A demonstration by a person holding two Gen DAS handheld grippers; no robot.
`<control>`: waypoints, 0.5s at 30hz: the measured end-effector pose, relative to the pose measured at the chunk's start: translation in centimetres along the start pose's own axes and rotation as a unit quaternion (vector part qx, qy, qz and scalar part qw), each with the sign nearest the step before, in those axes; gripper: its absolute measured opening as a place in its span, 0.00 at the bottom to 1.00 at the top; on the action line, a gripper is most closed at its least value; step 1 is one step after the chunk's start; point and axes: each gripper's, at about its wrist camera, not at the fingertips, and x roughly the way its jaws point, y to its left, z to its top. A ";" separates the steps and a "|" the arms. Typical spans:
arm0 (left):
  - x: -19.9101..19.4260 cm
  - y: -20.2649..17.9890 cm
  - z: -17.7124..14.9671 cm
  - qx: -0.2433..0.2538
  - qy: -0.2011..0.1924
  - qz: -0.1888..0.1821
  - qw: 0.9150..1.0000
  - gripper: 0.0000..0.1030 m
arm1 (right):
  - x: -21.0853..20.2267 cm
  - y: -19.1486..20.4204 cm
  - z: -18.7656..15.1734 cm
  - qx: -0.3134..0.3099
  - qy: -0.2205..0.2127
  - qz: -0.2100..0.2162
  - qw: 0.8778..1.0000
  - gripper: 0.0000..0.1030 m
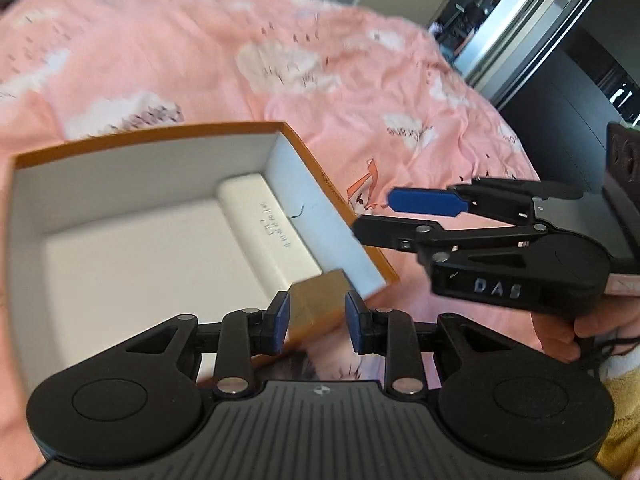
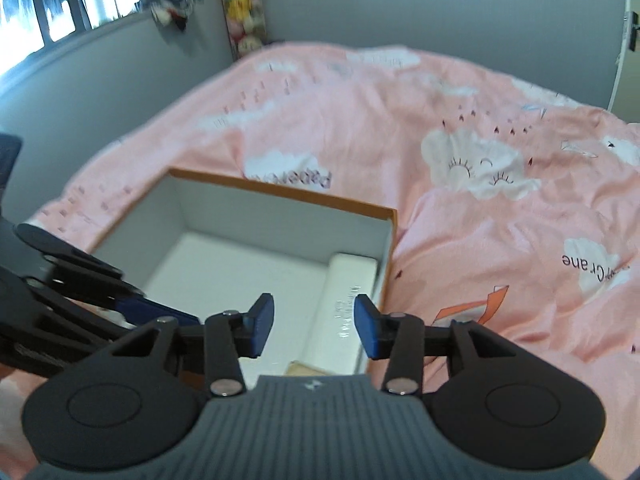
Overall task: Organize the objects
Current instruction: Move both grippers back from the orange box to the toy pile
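We are lowering the small tan block [image 1: 318, 300], sitting between the left claw's [image 1: 317, 322] pads, squarely into the orange box [image 1: 340, 204] on the bed [image 1: 200, 60], while the right claw [image 2: 314, 326] is hovering wide, empty.

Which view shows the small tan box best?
The left wrist view: the small tan box sits between the left gripper fingers, over the near corner of the orange box. The right wrist view shows only a tan sliver above its own housing, inside that box.
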 end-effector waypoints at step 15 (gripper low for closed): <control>-6.1 3.0 -13.3 -0.071 0.012 0.176 0.982 0.32 | -0.9 9.5 -10.3 0.087 0.096 0.127 0.983 0.44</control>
